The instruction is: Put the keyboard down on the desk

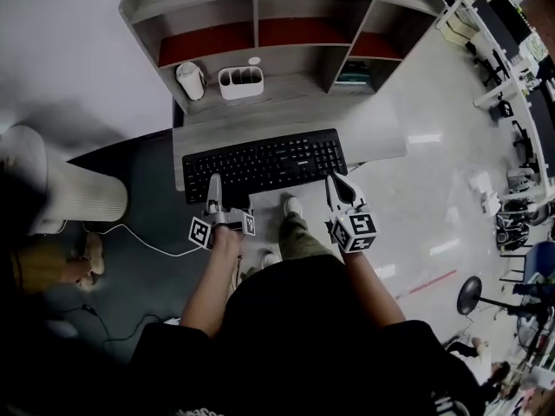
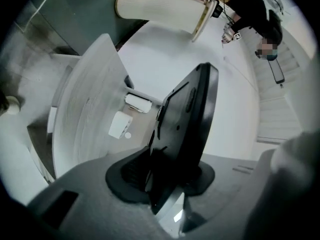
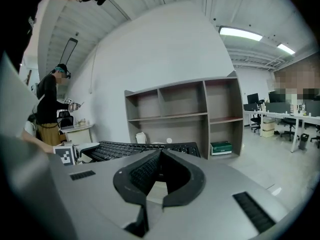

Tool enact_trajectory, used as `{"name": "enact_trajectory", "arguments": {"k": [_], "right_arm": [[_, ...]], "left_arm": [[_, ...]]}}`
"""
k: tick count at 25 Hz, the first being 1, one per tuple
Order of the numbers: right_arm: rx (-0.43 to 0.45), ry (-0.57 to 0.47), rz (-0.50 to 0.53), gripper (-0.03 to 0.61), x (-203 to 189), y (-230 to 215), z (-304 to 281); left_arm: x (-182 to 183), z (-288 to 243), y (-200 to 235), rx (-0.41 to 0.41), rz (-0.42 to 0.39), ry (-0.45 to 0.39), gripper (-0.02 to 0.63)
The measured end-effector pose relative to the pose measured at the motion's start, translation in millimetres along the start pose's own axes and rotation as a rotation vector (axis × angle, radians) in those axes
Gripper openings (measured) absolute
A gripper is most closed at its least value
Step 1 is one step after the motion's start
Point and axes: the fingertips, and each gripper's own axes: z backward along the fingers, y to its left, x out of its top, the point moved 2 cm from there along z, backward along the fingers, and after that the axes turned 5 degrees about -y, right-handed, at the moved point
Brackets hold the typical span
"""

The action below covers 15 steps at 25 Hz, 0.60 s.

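The black keyboard (image 1: 264, 163) lies lengthwise over the grey desk (image 1: 381, 137), its near edge overhanging the desk's front. My left gripper (image 1: 214, 196) is shut on the keyboard's near left edge. In the left gripper view the keyboard (image 2: 192, 114) stands edge-on between the jaws of the left gripper (image 2: 167, 164). My right gripper (image 1: 340, 189) is at the near right corner. In the right gripper view the right gripper (image 3: 159, 156) has its jaws closed together at the keyboard (image 3: 125, 149), whose edge is hidden behind the tips.
A shelf unit (image 1: 277, 24) stands at the back of the desk, with a white pen holder (image 1: 241, 82) and a white cup (image 1: 191, 81) in front of it. A beige ribbed seat (image 1: 69, 193) and a floor cable (image 1: 147, 243) lie to the left.
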Motion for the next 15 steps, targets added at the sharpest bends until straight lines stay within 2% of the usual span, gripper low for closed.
{"name": "enact_trajectory", "arguments": {"k": [8,15], "right_arm": [[-0.008,-0.009,-0.040,0.012,26.8,-75.4,-78.9],[0.031,0.021,-0.061,0.014,25.2,-126.5,-123.7]], "left_arm": [[-41.8,-94.3,40.5,0.068,-0.052,0.002,0.115],[-80.0,-137.7,93.5,0.140,-0.060,-0.020,0.115]]}}
